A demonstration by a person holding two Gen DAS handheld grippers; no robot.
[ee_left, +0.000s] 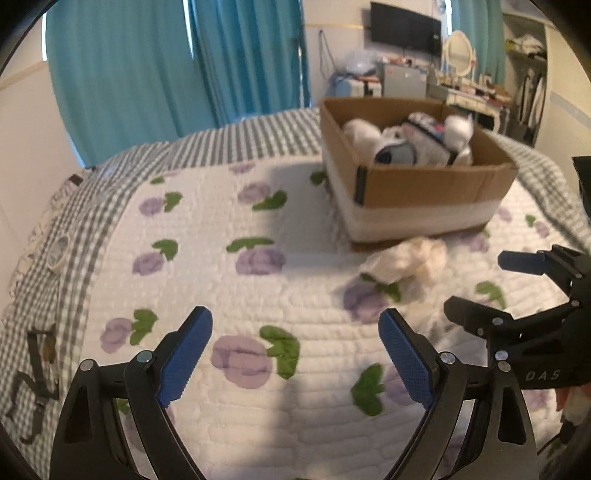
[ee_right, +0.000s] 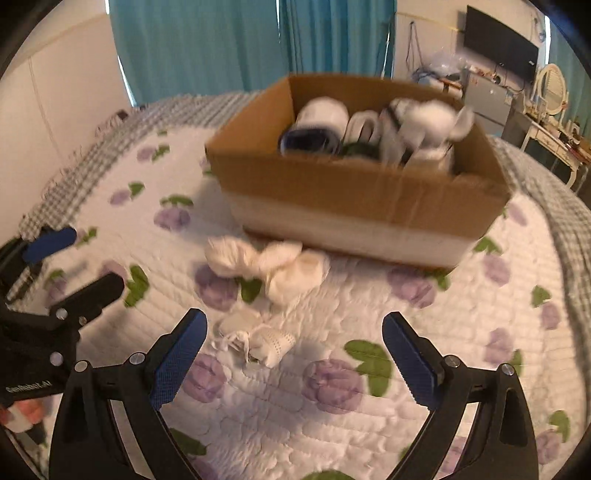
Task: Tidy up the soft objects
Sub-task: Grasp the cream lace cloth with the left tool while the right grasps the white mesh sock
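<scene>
A cardboard box [ee_left: 436,184] [ee_right: 354,192] stands on the quilted bed and holds several white and dark soft items [ee_left: 410,140] [ee_right: 373,129]. In front of it lies a cream bundle of soft cloth [ee_left: 406,258] [ee_right: 269,262]. Nearer in the right wrist view lies a small white mesh piece [ee_right: 258,341]. My left gripper [ee_left: 295,325] is open over bare quilt, nothing between its blue pads. My right gripper [ee_right: 295,328] [ee_left: 476,284] is open too, and the white mesh piece lies between and just beyond its fingertips. The left gripper [ee_right: 77,258] shows at the left edge of the right wrist view.
The flowered quilt [ee_left: 258,288] [ee_right: 461,325] has a grey checked border. A roll of tape [ee_left: 59,251] and a black strap [ee_left: 37,384] lie on the left border. Teal curtains [ee_left: 177,62], a dresser with a mirror [ee_left: 458,51] and a wall screen [ee_left: 406,29] stand behind the bed.
</scene>
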